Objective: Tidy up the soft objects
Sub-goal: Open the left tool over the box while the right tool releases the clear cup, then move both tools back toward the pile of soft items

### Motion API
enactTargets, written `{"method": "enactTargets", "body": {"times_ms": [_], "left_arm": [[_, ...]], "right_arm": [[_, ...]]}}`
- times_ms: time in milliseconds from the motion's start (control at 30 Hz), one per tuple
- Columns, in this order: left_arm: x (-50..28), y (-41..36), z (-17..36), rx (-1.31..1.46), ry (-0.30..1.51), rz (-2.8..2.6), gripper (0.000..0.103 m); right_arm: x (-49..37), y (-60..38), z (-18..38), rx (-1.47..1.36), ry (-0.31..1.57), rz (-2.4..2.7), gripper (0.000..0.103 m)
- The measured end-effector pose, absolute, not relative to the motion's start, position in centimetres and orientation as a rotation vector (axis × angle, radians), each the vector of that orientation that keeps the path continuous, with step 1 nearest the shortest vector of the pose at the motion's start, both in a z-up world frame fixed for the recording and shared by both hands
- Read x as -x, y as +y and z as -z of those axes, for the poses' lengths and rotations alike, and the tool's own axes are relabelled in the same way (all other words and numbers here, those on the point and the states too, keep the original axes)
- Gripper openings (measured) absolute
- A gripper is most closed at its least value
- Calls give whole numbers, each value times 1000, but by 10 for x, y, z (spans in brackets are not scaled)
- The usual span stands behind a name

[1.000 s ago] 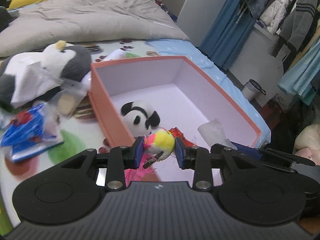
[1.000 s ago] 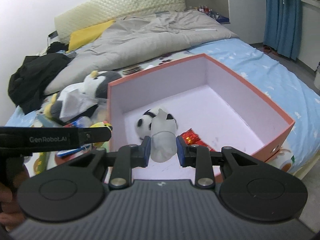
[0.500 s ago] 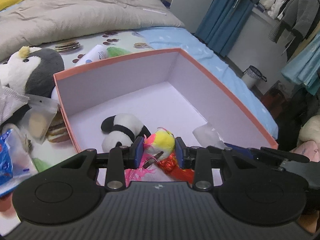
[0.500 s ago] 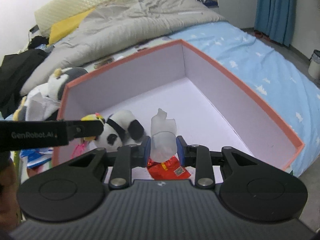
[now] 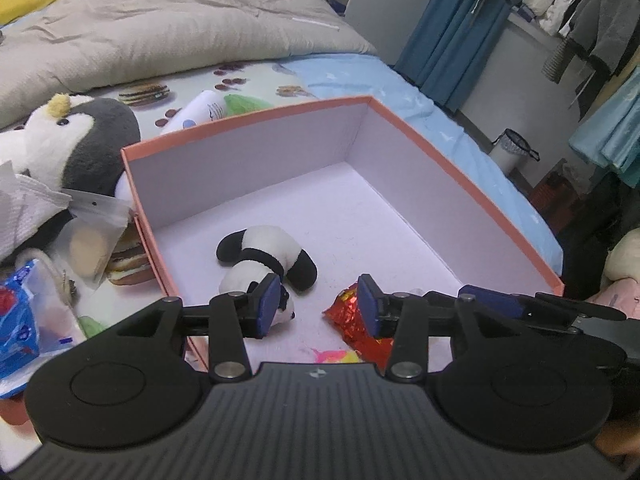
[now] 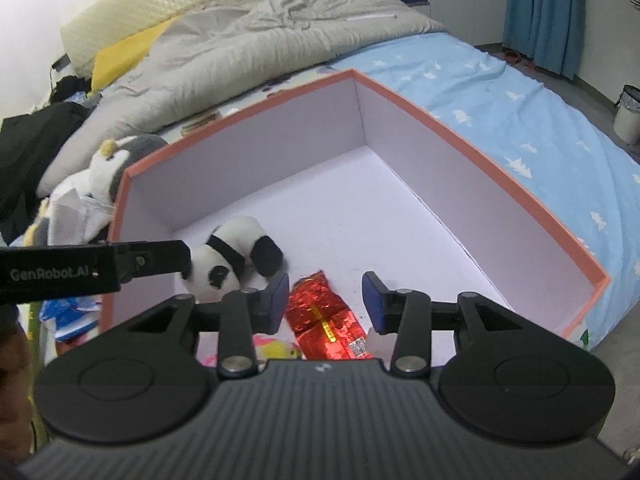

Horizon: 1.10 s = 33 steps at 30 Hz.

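Low in the frame of both wrist views, inside the box (image 5: 460,184), lie the soft things just let go: a pink-and-yellow toy (image 6: 276,350) peeking out under the left hand-held gripper (image 5: 316,304), and a pale, translucent pouch (image 6: 378,344) half hidden beneath the right hand-held gripper (image 6: 325,300). Both pairs of jaws are opening, and nothing sits between the pads of either; through each gap only the box floor and a red foil packet (image 6: 326,316) show. A panda (image 5: 266,260) rests on the floor just left of the packet, near the box's left wall.

To finish this release well, I judge the jaws should spread fully before either hand lifts, so no fabric or film snags on a pad. Lifting straight up and back over the near wall looks safest, since the two grippers sit close side by side and could knock each other or the rim.

Outside the box, at the left of the frame on the bed (image 6: 500,92), wait a penguin (image 5: 76,136), a clear pouch (image 5: 92,240) and a blue packet (image 5: 20,320), probably the next picks.
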State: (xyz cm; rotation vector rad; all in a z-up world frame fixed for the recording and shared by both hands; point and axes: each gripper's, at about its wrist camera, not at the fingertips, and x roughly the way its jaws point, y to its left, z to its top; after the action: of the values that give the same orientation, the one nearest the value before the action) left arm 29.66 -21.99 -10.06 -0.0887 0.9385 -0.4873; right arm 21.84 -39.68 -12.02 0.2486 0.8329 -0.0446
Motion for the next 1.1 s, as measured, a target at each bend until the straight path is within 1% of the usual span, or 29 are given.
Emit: {"method": "enactTargets", "body": {"times_ms": [267,700,867,1100], "left_arm": [[-251,-193,74,81,880,485,49],[-167,-143,48,92,806,468,49],[-133,-120,35,76,748,453,49],[-97,-80,24,130,691,362,49]], "right_arm": [[-181,-378,98,-243,780,28,44],[-117,-335,73,-221,715,-8,44],[-96,-318,62,-204,693,-37,44],[-81,-294,49,-164,657,-97,44]]}}
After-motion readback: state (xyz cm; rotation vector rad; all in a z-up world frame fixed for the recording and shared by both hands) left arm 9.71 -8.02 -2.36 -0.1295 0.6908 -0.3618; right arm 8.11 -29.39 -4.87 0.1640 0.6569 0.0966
